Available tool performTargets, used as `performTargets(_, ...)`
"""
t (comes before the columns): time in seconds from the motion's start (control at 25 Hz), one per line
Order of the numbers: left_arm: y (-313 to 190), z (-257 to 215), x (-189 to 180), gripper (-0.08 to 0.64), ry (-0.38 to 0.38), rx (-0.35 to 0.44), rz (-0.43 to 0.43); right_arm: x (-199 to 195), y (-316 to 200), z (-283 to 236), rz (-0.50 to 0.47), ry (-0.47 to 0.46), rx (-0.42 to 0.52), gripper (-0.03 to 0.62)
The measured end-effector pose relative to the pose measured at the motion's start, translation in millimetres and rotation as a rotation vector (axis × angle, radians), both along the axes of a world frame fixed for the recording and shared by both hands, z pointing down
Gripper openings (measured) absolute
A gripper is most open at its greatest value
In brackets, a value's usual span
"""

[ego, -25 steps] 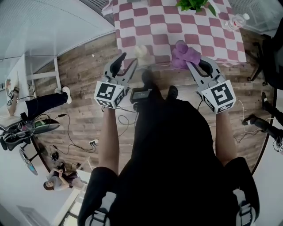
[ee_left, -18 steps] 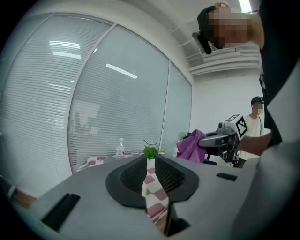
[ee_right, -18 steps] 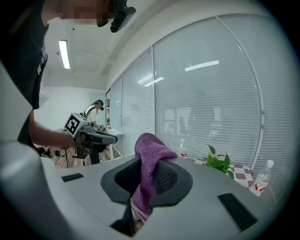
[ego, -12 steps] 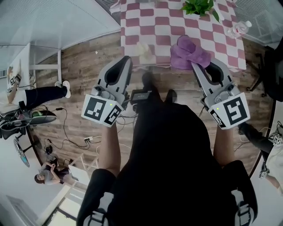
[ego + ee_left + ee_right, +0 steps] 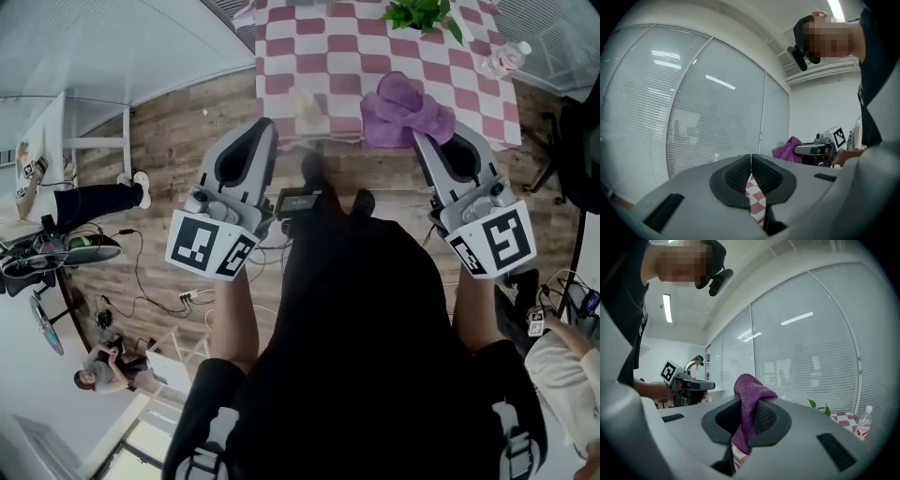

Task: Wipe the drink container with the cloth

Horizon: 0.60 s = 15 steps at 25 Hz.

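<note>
The pale translucent drink container (image 5: pixel 305 101) stands near the front edge of the pink-checked table (image 5: pixel 337 47). My left gripper (image 5: pixel 265 127) hangs just below and to the left of it, apart from it. In the left gripper view that gripper (image 5: pixel 750 161) is shut with nothing between its pads, and only the checked cloth shows below them. My right gripper (image 5: pixel 420 141) is shut on the purple cloth (image 5: pixel 405 108), which bunches over the table's front edge. In the right gripper view the cloth (image 5: pixel 749 391) rises out of the shut jaws of this gripper (image 5: pixel 748 414).
A green plant (image 5: pixel 419 13) and a clear water bottle (image 5: pixel 504 59) stand at the table's far right. The floor is wood planks with cables (image 5: pixel 155 291). A black chair (image 5: pixel 579 122) is at the right, and people sit at the left (image 5: pixel 89 206).
The left gripper's jaws have closed with nothing in them. Both grippers have drawn back from the table towards me. The purple cloth has stayed in the right gripper.
</note>
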<state>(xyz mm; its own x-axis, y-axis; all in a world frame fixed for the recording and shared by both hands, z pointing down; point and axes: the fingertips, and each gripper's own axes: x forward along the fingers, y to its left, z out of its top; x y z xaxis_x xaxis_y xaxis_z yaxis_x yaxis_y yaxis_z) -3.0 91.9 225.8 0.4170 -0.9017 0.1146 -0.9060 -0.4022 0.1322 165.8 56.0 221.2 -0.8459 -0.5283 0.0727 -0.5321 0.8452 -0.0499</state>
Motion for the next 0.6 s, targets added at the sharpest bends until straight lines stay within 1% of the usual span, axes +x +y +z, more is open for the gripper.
performTargets(0.6, 0.9, 1.6, -8.0, 0.04, 0.001, -0.003, 0.005, -11.3, 0.3, -6.6, -0.017, -0.004, 0.027, 0.046)
